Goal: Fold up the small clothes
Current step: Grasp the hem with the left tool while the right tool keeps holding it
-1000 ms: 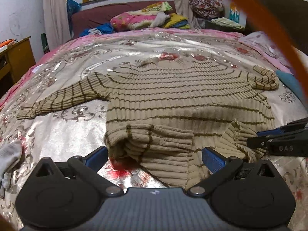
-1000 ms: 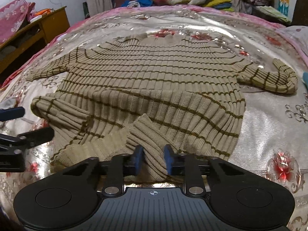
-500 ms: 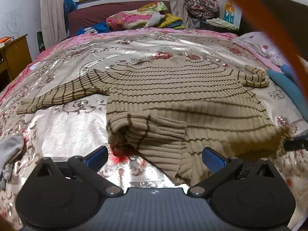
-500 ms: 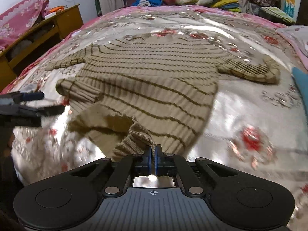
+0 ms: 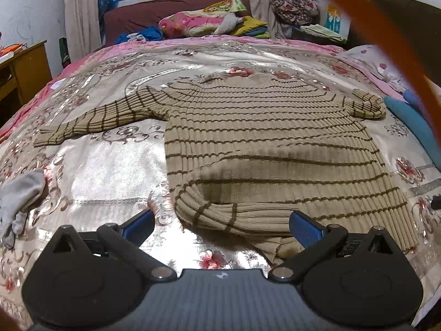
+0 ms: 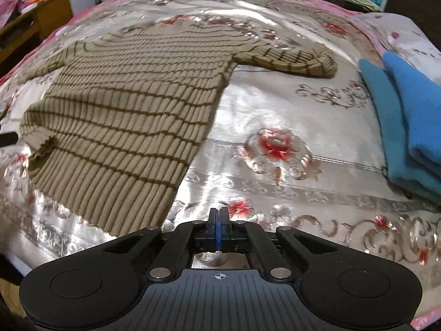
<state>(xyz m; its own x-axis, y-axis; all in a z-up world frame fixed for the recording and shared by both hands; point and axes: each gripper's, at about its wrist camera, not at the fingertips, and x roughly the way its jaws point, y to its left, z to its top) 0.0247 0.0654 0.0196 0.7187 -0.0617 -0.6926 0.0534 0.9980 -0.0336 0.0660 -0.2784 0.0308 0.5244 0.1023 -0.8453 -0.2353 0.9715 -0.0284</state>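
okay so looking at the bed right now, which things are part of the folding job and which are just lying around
Part of the job:
striped sweater
left gripper, open
right gripper, shut on nothing

Just lying about:
grey sock
blue folded cloth
pile of bedding by the window
wooden desk

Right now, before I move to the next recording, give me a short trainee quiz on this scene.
1. True or false: the right gripper has its jaws shut.
2. In the right wrist view, what lies to the right of the beige ribbed sweater with brown stripes? A) a folded blue cloth B) a red towel C) a wooden tray
3. Fill in: the left gripper has its jaws standing ____.

Key: 1 true; 2 A; 3 open.
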